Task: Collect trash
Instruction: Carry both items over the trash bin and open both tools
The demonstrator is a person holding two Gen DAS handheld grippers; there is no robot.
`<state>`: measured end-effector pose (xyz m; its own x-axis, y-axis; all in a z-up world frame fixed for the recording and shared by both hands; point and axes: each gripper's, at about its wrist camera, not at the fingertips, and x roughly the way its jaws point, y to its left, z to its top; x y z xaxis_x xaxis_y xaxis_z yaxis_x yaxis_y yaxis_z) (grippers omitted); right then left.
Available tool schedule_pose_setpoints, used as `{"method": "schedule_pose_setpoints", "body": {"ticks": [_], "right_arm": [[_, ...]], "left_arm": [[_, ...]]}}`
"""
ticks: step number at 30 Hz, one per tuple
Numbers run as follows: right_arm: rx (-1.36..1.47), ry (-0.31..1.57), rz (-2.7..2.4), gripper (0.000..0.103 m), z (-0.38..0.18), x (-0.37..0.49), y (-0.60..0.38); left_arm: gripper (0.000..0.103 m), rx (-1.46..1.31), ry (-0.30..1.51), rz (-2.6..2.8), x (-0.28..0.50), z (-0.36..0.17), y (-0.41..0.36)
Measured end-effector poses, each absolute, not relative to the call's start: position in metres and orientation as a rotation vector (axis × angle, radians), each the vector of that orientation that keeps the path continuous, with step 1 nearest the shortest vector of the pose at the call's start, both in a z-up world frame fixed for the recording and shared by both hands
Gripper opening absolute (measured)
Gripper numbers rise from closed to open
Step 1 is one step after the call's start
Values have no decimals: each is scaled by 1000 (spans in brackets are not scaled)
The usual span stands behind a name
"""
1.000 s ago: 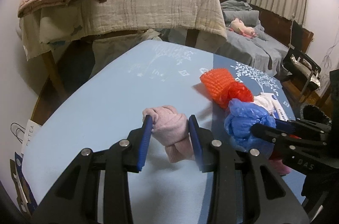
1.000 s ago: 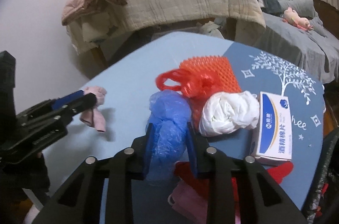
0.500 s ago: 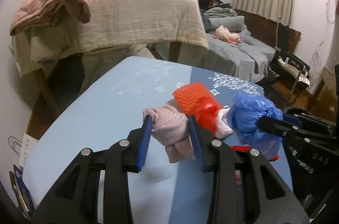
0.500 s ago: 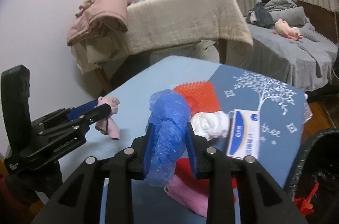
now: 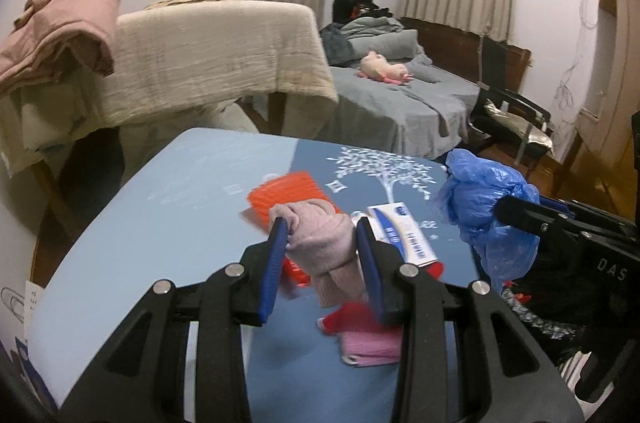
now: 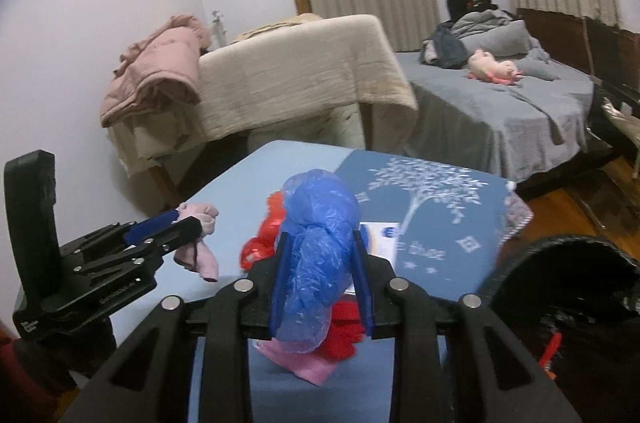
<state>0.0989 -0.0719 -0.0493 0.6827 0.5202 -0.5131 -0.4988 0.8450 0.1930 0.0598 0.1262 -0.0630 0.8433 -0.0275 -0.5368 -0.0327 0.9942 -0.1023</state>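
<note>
My left gripper [image 5: 322, 227] is shut on a knotted pink cloth [image 5: 324, 243] and holds it in the air over the blue table [image 5: 168, 215]. In the right wrist view that same pink cloth [image 6: 198, 237] hangs from the left gripper [image 6: 192, 219] at the left. A crumpled blue plastic bag [image 6: 316, 255] is clamped in my right gripper [image 6: 320, 243], lifted above the table. The blue bag [image 5: 486, 211] also shows at the right of the left wrist view. Still on the table lie an orange net [image 5: 286, 191], a white and blue box [image 5: 404, 235], a red piece [image 5: 352, 315] and a pink pack [image 5: 370, 347].
A black bin [image 6: 568, 307] lined with a dark bag stands at the table's right side. Behind the table is a rack draped with a beige blanket [image 5: 212, 55] and a pink jacket [image 5: 60, 39]. A grey bed [image 5: 400, 99] and a black chair [image 5: 512, 119] lie farther back.
Both grippers have risen off the table and swung right, each carrying its load. The pink cloth and blue bag left the tabletop; the black bin has come into the right wrist view.
</note>
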Motion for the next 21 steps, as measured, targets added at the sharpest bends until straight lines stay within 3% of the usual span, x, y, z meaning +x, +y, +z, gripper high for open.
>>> {"method": "schedule_pose_setpoints", "body": {"ticks": [21], "right_arm": [[113,553,322,29,-44,85,-195]], "left_arm": [[35,-51,555,-243,84,-55,7]]}}
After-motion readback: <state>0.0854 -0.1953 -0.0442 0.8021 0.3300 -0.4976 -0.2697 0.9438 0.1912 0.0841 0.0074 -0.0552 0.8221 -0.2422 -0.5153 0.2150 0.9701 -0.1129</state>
